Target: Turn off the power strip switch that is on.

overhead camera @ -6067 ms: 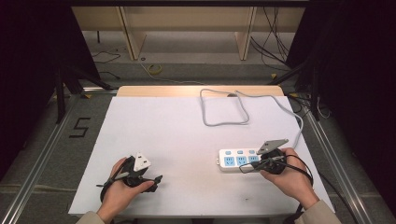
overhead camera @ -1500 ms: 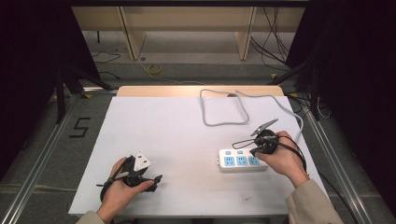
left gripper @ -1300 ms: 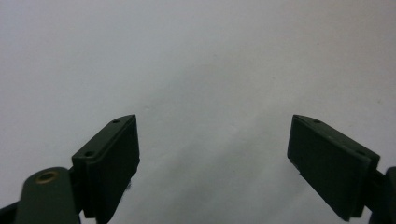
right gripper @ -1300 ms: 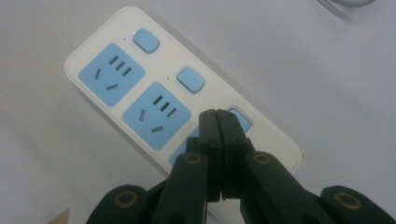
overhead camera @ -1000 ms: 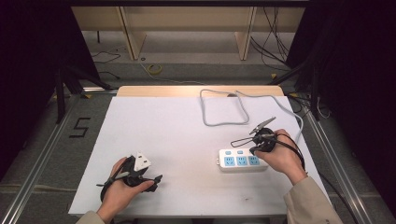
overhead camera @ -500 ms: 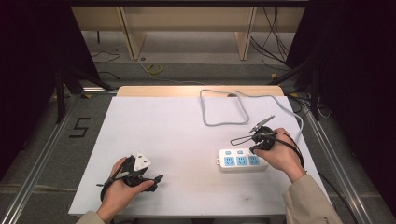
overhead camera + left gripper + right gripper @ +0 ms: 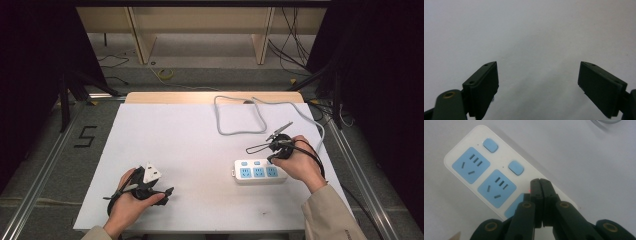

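Left gripper [image 7: 167,190] low on white table [image 7: 190,145] near front-left corner, held in left hand [image 7: 131,200]; jaws spread wide, nothing between them, bare table surface beyond in left gripper view. White power strip [image 7: 258,171] lies flat right of centre, three blue sockets, blue buttons along far edge, grey cable [image 7: 240,117] looping toward table back. Right gripper [image 7: 540,185] jaws pressed fully together, gripping nothing, tips over strip's right-hand button area; small red light at tip.
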The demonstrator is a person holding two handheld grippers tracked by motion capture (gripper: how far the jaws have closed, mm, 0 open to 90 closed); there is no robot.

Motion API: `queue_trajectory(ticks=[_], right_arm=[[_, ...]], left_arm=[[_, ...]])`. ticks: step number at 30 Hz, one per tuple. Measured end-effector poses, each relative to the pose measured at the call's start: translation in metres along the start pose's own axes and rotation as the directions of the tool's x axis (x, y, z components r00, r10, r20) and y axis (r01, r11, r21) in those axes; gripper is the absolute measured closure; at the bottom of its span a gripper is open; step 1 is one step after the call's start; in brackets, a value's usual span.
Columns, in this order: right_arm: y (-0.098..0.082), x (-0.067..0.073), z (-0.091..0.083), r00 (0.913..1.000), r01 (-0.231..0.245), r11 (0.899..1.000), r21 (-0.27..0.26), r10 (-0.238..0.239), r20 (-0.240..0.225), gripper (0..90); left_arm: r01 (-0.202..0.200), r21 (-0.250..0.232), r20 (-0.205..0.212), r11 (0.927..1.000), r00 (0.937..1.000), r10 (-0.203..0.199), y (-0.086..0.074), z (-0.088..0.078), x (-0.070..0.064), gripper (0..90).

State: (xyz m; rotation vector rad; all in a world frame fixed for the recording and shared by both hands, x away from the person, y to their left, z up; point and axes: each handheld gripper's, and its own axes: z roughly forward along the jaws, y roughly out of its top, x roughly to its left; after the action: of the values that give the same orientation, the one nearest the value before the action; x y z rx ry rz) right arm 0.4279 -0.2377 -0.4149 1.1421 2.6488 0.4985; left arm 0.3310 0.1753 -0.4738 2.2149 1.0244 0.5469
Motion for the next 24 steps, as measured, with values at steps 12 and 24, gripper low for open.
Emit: queue_trajectory(ticks=[12,24], right_arm=[[0.0026,-0.0022,0.0020,1.0000,-0.007,1.000,0.011,0.007,0.007,89.4],[0.0041,-0.0037,0.0039,0.9998,-0.018,0.999,0.029,0.018,0.010,89.3]], left_arm=[[0.000,-0.002,-0.002,1.0000,1.0000,0.000,0.0000,-0.0002,0.0001,16.8],[-0.002,-0.001,-0.002,1.0000,1.0000,0.002,0.0002,-0.0001,0.0000,17.0]])
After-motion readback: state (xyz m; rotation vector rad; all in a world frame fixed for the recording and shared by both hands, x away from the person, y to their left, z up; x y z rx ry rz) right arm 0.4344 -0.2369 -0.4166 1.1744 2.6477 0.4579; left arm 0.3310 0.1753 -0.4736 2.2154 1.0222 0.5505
